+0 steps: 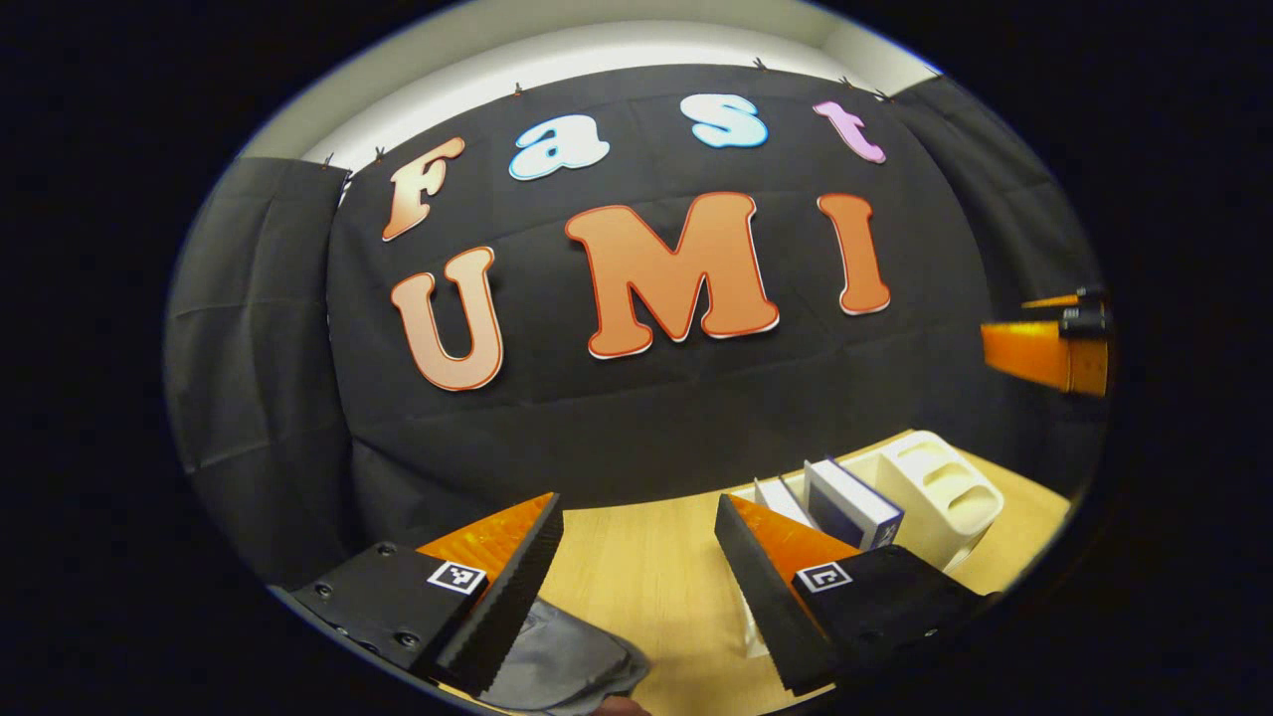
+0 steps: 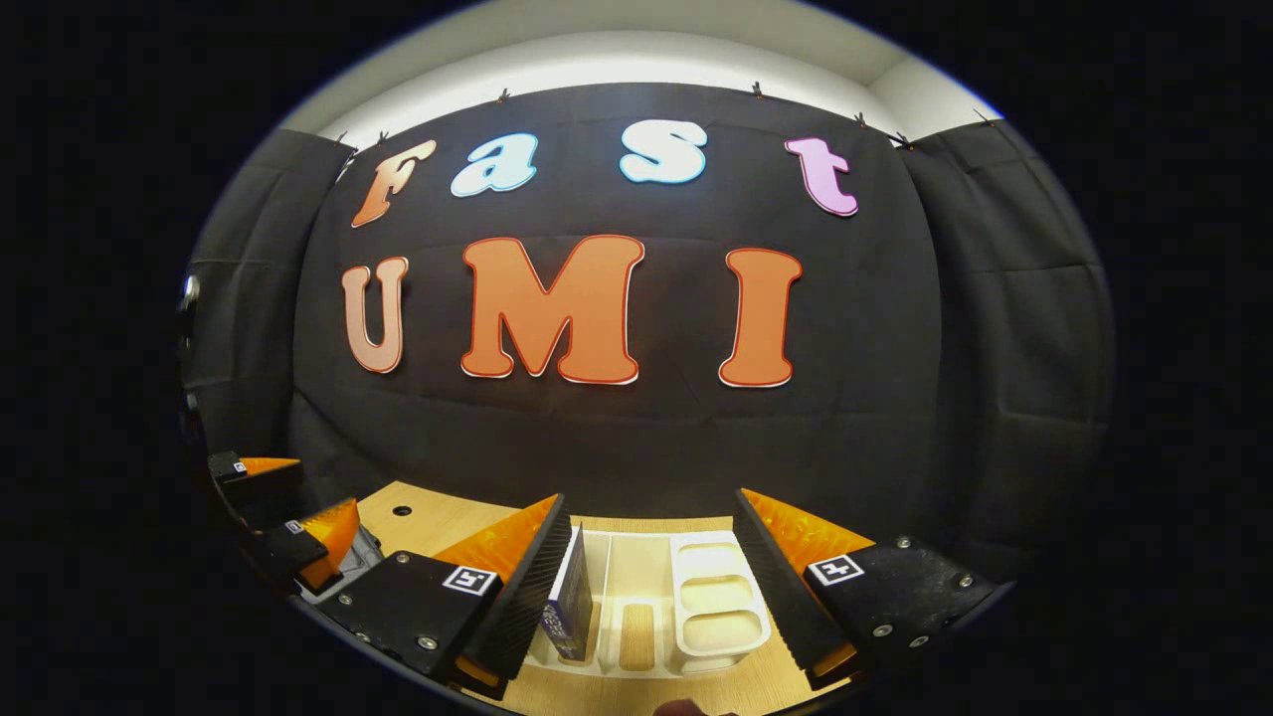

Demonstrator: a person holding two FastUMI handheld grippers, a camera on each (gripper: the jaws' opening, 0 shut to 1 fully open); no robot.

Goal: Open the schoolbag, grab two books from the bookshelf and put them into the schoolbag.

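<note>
My left gripper hangs open over the wooden table, with nothing between its fingers. A corner of the grey schoolbag lies just below its fingers at the bottom edge. The white bookshelf stands to the right on the table, with a blue book upright in it. My right gripper is open above the bookshelf; the blue book stands close beside its left finger, not held. The right gripper hovers high at the edge of the left gripper view, and the left gripper sits far left.
The black cloth wall rises right behind the table. A small dark hole marks the tabletop at the back left. A bit of the grey schoolbag lies under the left gripper. The bookshelf's right part has several hollow compartments.
</note>
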